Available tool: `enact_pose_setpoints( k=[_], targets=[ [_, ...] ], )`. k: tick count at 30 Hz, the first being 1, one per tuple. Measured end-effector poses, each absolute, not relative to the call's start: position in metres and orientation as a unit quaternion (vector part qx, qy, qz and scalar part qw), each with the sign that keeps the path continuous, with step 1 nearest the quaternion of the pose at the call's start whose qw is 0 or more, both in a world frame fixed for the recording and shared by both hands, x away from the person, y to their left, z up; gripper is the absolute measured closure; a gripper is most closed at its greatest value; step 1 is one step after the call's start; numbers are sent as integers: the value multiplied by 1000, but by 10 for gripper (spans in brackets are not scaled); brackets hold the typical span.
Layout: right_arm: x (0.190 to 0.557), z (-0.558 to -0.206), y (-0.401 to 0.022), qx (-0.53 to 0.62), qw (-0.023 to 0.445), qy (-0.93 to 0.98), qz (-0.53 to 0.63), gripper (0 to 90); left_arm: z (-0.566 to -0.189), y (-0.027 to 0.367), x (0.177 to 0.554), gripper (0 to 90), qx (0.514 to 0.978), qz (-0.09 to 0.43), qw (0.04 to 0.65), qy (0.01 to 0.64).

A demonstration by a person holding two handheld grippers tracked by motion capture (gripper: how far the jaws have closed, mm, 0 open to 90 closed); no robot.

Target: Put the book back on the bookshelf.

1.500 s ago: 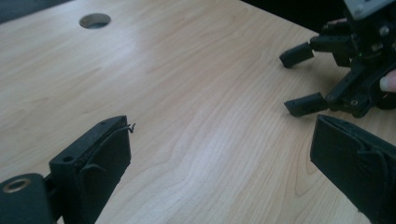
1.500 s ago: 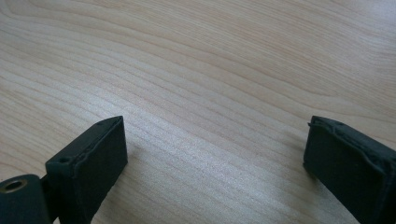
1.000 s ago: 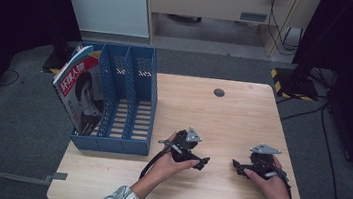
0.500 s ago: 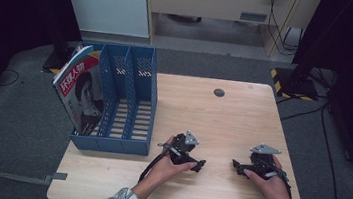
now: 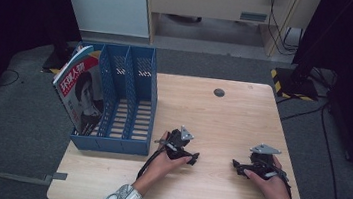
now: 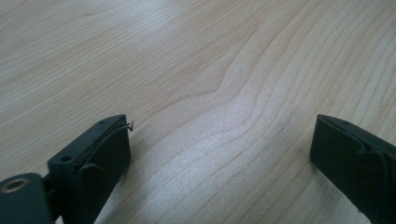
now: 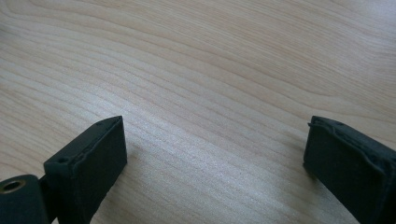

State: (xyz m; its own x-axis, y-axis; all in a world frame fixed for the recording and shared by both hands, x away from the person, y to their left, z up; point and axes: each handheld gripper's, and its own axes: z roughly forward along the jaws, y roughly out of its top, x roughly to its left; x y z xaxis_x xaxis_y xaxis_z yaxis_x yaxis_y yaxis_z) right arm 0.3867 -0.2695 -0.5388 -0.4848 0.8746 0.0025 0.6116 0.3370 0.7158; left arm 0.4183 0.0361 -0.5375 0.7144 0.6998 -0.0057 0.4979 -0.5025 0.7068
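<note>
Two hand-held grippers, the left hand-held gripper (image 5: 193, 158) and the right hand-held gripper (image 5: 235, 165), are resting on one worktop (image 5: 233, 116); one blue file rack (image 5: 124, 98) is holding one magazine (image 5: 79, 88).

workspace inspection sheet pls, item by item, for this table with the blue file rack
surface: light wooden table, bare grain under both grippers.
job's things: blue file rack with three slots at the table's left edge; a magazine leans in its leftmost slot, the other two slots look empty.
clutter: small dark round spot near the far edge, cannot tell what it is.
grippers: left gripper and right gripper rest low on the table near the front edge, jaws wide apart, nothing between them.
cables: a cable trails from the left gripper; more cables on the floor behind.
surroundings: grey floor, a cabinet behind the table.
</note>
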Motion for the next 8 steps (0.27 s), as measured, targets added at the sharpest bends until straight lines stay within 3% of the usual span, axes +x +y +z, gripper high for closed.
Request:
enact_pose_setpoints(
  k=[8],
  targets=[
    [386, -539, -269, 471, 195, 792, 335, 63, -538, 39, 420, 30, 847, 149, 352, 370]
  ],
)
